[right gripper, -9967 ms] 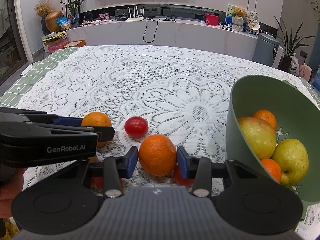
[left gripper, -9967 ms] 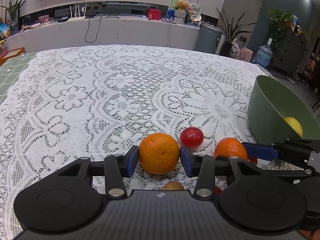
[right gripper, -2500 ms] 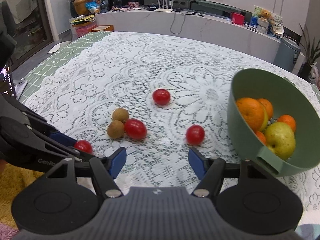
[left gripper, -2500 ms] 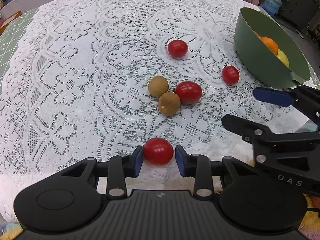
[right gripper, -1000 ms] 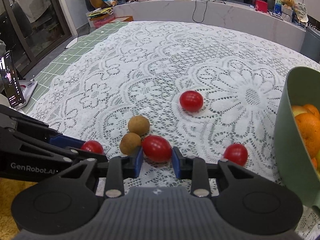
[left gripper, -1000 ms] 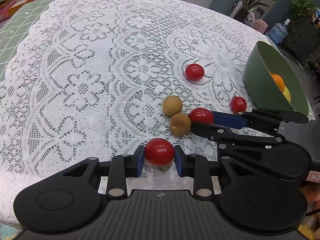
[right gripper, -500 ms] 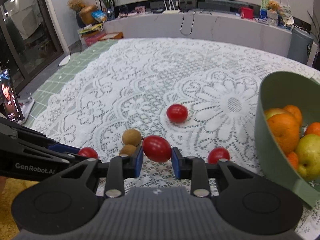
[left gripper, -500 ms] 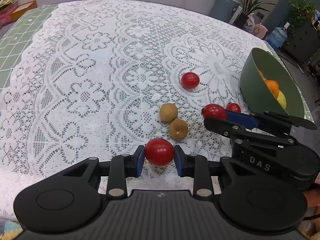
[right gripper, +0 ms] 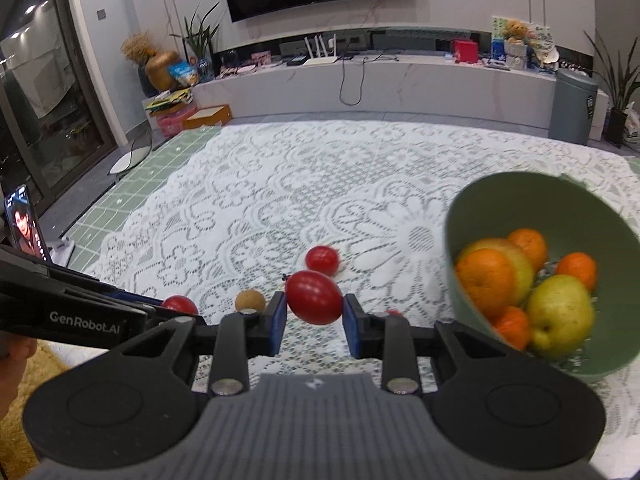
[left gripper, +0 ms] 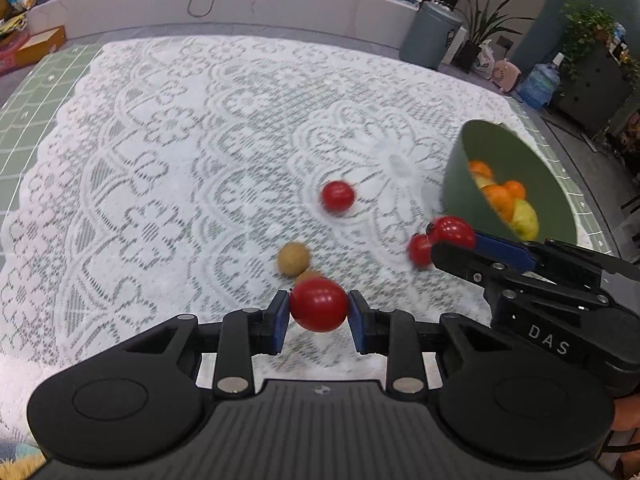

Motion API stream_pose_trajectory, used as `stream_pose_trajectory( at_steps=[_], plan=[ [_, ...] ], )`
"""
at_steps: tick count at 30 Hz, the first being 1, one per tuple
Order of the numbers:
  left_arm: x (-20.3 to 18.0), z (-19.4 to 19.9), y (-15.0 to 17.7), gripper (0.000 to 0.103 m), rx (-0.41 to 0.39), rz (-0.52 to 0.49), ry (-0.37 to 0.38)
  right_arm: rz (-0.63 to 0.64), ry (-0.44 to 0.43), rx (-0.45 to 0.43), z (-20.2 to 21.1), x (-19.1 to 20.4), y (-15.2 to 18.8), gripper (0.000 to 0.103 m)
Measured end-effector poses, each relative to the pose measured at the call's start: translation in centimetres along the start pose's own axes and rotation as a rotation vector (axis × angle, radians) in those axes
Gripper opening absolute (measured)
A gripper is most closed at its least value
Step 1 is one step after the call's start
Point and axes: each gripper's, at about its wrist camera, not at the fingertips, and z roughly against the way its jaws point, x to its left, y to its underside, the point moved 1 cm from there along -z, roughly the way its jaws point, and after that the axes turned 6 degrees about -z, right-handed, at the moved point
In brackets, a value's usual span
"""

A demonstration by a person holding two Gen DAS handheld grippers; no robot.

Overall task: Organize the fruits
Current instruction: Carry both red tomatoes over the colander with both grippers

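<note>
Between each pair of tongs sits a gripped tomato: left tongs [left gripper: 319, 312], right tongs [right gripper: 314, 316]. Carry both toward the green bowl [right gripper: 476, 216] at two o'clock; release low, gently.

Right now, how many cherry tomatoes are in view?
4: one in the left gripper, one in the right gripper, two loose on the lace tablecloth at and. Others may be hidden.
</note>
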Motion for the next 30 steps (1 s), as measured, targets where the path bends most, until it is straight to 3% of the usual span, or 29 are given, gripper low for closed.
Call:
stream_pose_trajectory(
  at_steps=[8, 13, 21, 26, 30],
  plan=[
    [-4.1, 0.5, -2.4, 0.035, -0.043, -0.078, 0.039, 0.018, 0.077, -0.063, 3.5, -2.5, -1.5, 0.027],
    [-7.2, 0.2, -3.7, 0.035, -0.059, -0.144, 0.066, 0.008, 0.176, -0.088, 5.2, -5.2, -2.7, 0.027],
    [-11.7, -1.2, -6.0, 0.035, -0.071, -0.252, 0.091, -0.071, 0.325, -0.027, 5.3, -10.8, -3.7, 0.027],
    [-13.5, -2.9, -7.0, 0.035, -0.053, -0.293, 0.099, -0.154, 0.33, 0.015, 4.4, -13.0, -3.4, 0.027],
    [-14.2, -4.5, -7.4, 0.035, -0.03, -0.308, 0.105, -0.143, 0.325, 0.038, 3.2, -13.0, -3.3, 0.027]
  ],
)
